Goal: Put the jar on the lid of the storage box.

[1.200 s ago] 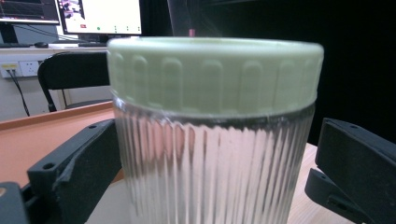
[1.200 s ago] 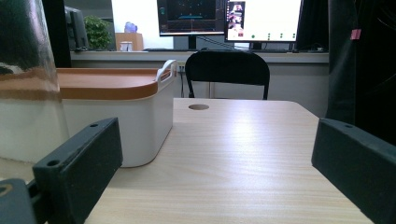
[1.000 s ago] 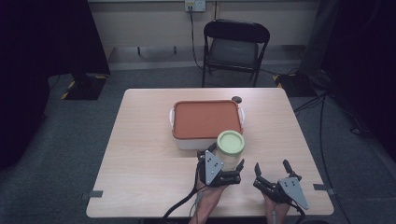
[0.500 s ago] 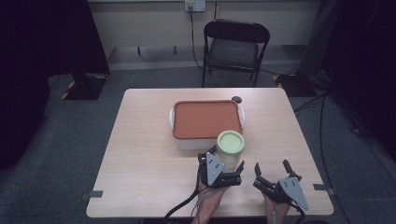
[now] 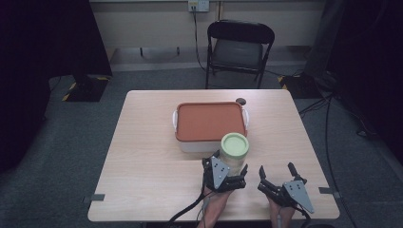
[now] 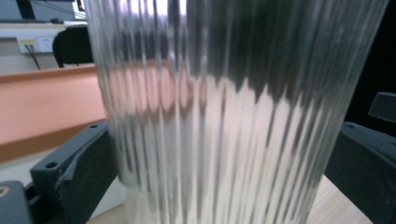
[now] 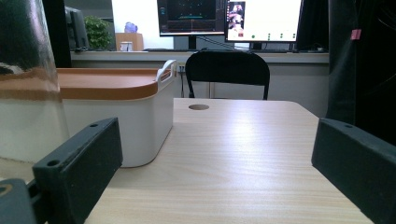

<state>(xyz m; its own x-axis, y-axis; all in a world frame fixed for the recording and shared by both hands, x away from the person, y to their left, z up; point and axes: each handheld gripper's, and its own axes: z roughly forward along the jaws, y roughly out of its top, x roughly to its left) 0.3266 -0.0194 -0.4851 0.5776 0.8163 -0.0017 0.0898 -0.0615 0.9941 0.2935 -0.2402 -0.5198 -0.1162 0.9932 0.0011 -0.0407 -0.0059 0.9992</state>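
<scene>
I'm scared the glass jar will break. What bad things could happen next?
The ribbed glass jar sits between the left gripper jaws; smooth glass might slip if lifted. It stands right by the white box with the orange lid, so a tilt could knock against it. The right gripper rests open nearby and could bump the jar.

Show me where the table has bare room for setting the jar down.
Bare: the table's left half, from the box to the left edge, and the right strip beyond the box. Crowded: the near middle, where the left gripper brackets the jar against the box, right gripper alongside.
</scene>
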